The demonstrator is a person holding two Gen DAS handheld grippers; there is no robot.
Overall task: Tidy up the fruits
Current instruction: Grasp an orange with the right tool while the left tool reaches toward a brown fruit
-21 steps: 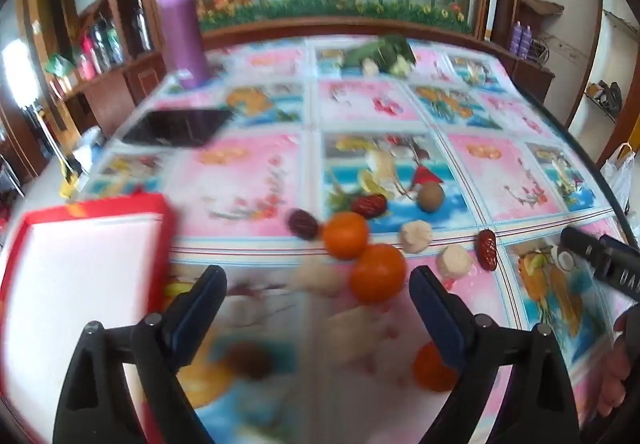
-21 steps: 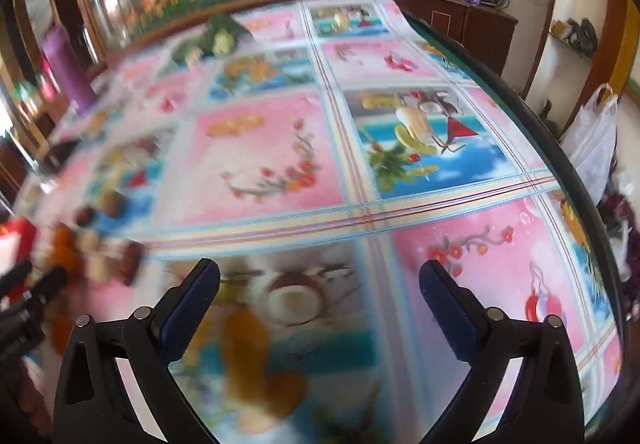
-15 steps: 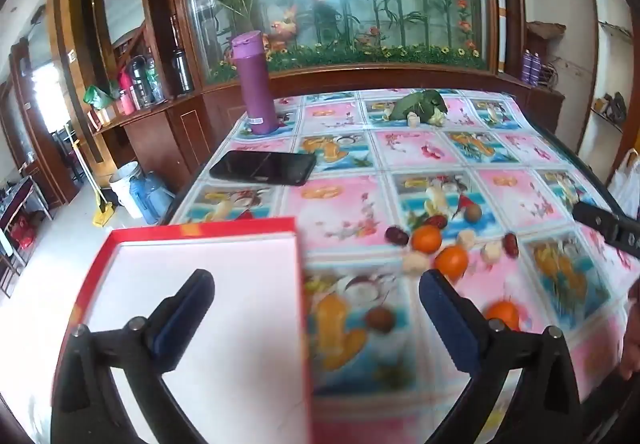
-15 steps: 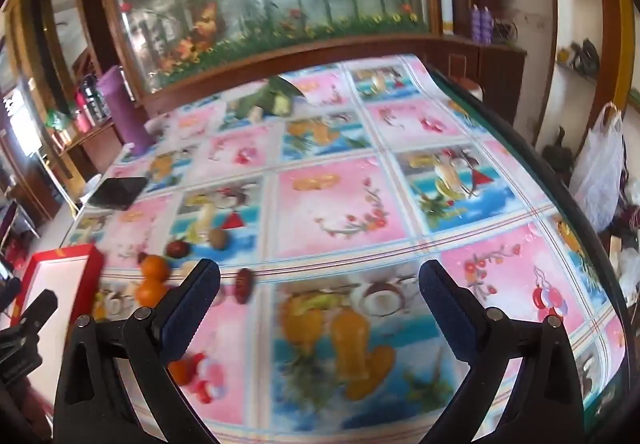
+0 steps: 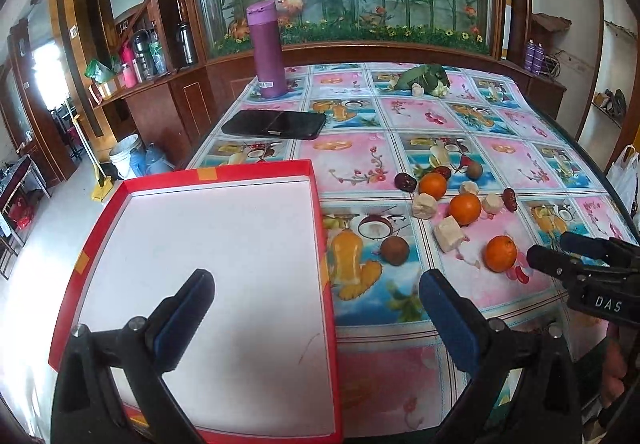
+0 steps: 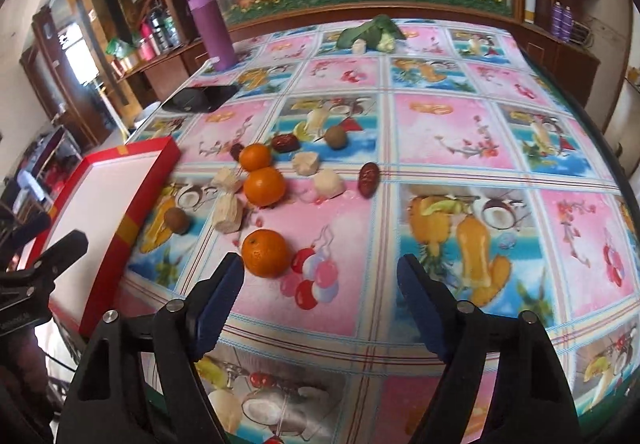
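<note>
While nothing has yet been lifted, both pairs of tongs hang released over the near edge of the counter (image 6: pixel 460 123), empty between their blue pads. Right under the left tongs (image 5: pixel 316 308) lies the red tray (image 5: pixel 320 228), its white floor bare. Just ahead of the right tongs (image 6: pixel 320 284), a little toward their left pad, sits the nearest orange (image 6: pixel 266 252), apart from both pads. Beyond it, between tray and oranges, rest a brown round fruit (image 6: pixel 177 220) and pale cut chunks (image 6: pixel 227 212). Further on stand two more oranges (image 6: pixel 264 185) touching one another, red dates (image 6: pixel 369 174) and another brown fruit (image 6: pixel 335 136).

I judge this the very start: the approach to a first pick. The next move looks to call for the right tongs to drop and shift slightly left, straddle the nearest orange, clench gently since it may roll, then carry it across to the tray. Far back stand a black phone (image 5: pixel 274 123) and a purple flask (image 5: pixel 267 49), out of the way.
</note>
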